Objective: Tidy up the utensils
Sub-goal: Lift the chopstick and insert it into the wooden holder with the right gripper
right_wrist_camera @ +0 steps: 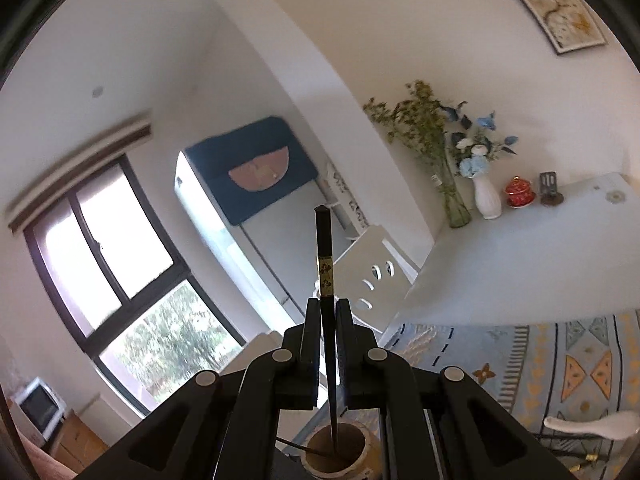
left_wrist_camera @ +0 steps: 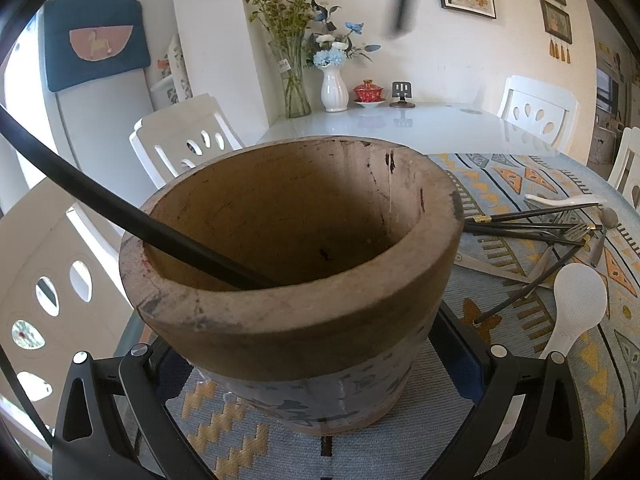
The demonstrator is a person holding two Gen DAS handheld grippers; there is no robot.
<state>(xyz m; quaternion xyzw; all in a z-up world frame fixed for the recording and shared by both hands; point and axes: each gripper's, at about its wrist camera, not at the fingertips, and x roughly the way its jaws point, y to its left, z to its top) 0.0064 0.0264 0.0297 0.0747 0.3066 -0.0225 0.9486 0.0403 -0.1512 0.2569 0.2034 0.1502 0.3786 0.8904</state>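
Dark brush-style characters run across the lower outer wall of the wooden holder (left_wrist_camera: 320,408) in the left wrist view — worn, partly cut off by the frame edge, not legible. A small white tag hangs on the glass vase (left_wrist_camera: 294,80) at the back of the surface; its print is too small to read. No other text, brand, number or sign can be read in either view.

Right tongs (right_wrist_camera: 329,316) pinch chopstick (right_wrist_camera: 325,264) above holder (right_wrist_camera: 335,454).
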